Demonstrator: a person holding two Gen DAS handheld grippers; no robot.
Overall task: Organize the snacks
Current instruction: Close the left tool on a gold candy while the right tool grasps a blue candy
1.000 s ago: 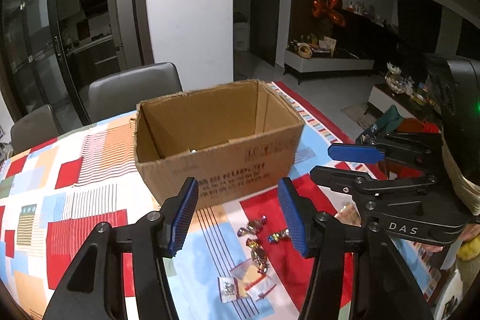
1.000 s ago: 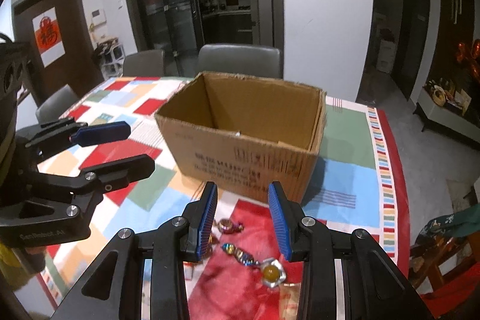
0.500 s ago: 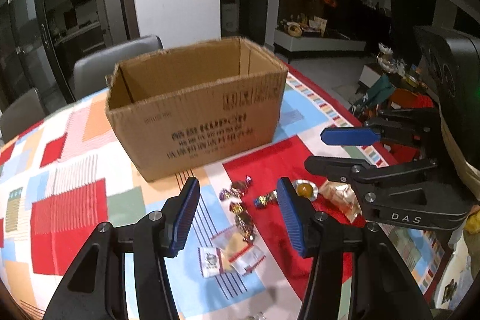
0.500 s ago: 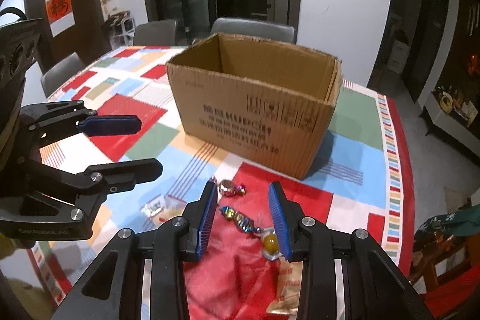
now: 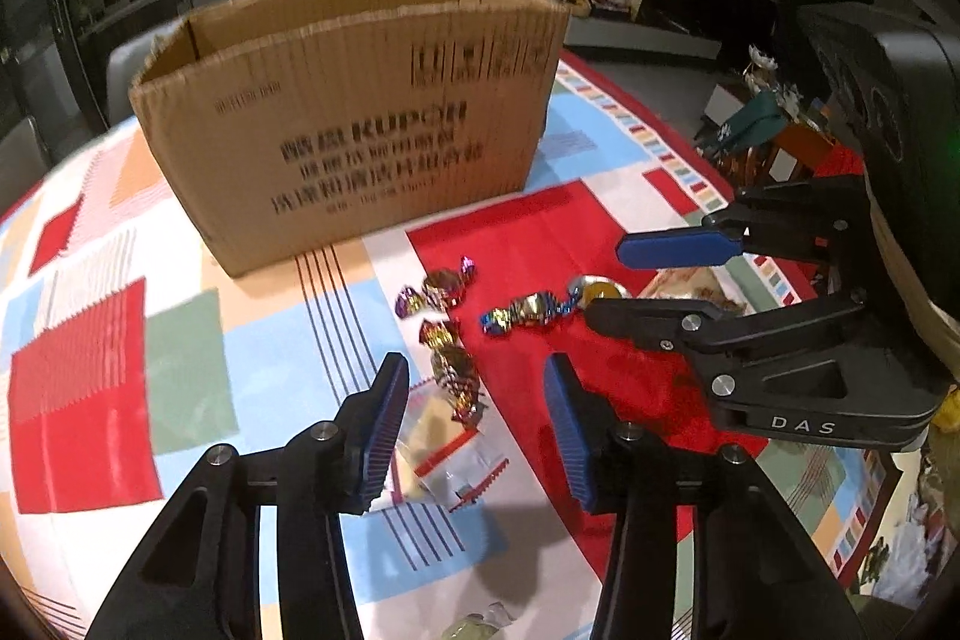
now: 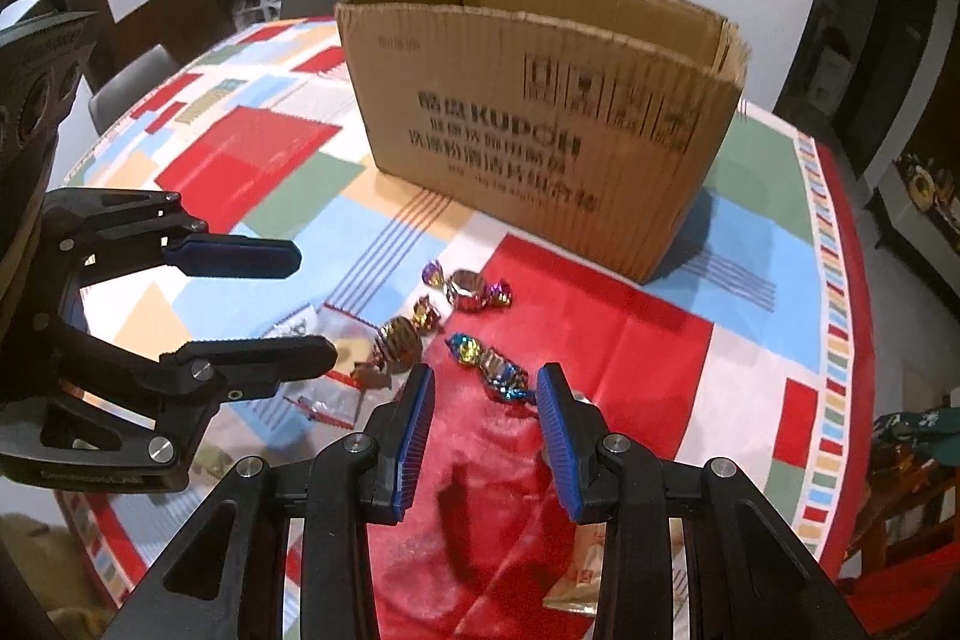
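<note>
While the cardboard box [image 5: 354,112] is seen at upper centre of the tabletop [image 5: 90,340], wrapped candies [image 5: 522,313] lie below it at mid-frame. The left tool [image 5: 474,424], jaws just closing, is held spread around nothing. The right tool [image 6: 483,430] is likewise spread, empty

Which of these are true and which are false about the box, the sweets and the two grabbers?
1. The brown cardboard box stands open at the top. True.
2. The shiny foil-wrapped sweets lie inside the box. False: they lie on the colourful patchwork tablecloth in front of it.
3. The left gripper holds a sweet. False: its jaws, just closing, pinch nothing.
4. The right gripper holds nothing. True.
</note>
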